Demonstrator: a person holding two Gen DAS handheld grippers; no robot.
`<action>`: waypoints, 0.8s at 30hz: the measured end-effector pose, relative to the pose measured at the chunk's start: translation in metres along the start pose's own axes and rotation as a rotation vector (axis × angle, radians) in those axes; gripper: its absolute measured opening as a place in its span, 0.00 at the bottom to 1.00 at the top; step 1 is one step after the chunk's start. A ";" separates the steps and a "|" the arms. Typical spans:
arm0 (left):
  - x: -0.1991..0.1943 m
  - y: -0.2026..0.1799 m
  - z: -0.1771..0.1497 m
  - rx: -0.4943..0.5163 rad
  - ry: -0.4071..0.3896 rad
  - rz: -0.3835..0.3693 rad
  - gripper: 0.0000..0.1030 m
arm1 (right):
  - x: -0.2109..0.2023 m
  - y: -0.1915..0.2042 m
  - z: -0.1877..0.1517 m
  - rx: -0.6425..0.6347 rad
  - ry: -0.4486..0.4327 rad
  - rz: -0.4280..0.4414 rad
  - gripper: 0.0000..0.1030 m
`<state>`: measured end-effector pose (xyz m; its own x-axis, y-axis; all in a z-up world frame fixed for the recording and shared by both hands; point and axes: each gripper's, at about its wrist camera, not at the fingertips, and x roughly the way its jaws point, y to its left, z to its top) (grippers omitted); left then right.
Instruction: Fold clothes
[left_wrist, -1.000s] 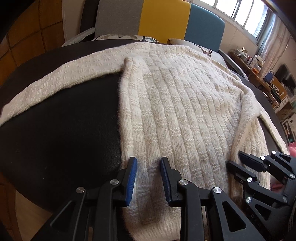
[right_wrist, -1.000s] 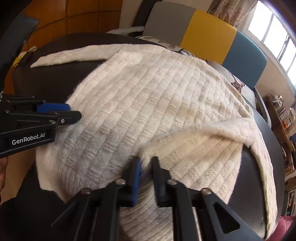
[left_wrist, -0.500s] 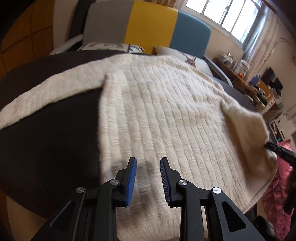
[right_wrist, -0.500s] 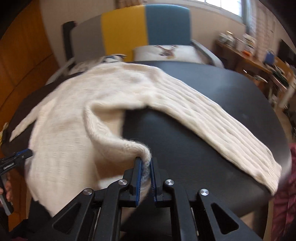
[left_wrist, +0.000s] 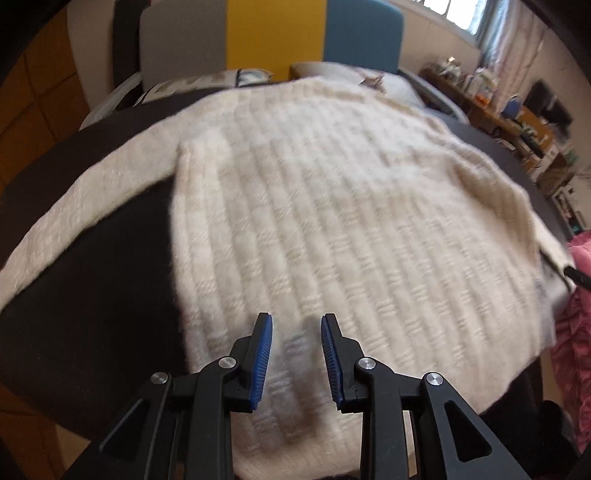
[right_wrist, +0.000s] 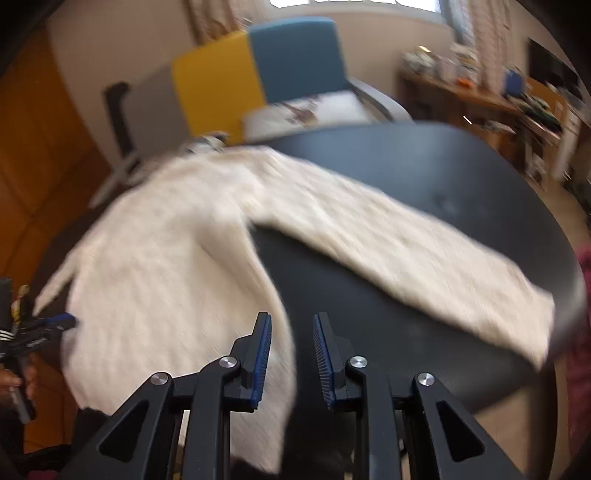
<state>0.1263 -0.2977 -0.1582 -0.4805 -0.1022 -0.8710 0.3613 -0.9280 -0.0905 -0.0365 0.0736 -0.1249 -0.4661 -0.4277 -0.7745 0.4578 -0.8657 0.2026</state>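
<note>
While the cream knit sweater (left_wrist: 332, 229) lies spread on the dark round table (right_wrist: 424, 177), right gripper (right_wrist: 291, 354) jaws are opening empty and left gripper (left_wrist: 295, 354) hovers parted; the overhanging hem could slide off.

bench (right_wrist: 424, 177): dark, rounded edge | chair (left_wrist: 273, 37): grey, yellow and blue back panels, behind bench | cushion (right_wrist: 306, 114): white, printed, on chair seat | cluttered shelf (left_wrist: 491, 107): far right under window | pink fabric (left_wrist: 576, 314): right edge

Each tool (left_wrist: 296, 354) has black angular linkage arms, silver screws and ribbed blue pads (right_wrist: 261, 354).
</note>
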 end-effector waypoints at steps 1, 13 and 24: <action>-0.001 -0.003 0.006 0.006 -0.014 0.001 0.27 | 0.001 0.003 0.013 -0.021 -0.022 0.019 0.24; 0.014 -0.067 0.098 0.092 -0.086 -0.168 0.27 | 0.128 -0.022 0.129 -0.061 0.094 0.001 0.23; 0.105 -0.161 0.144 0.367 0.040 -0.202 0.27 | 0.196 -0.051 0.144 -0.201 0.255 -0.170 0.18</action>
<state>-0.0974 -0.2102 -0.1656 -0.4783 0.1022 -0.8722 -0.0490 -0.9948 -0.0897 -0.2600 -0.0033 -0.2012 -0.3555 -0.1817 -0.9168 0.5413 -0.8397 -0.0435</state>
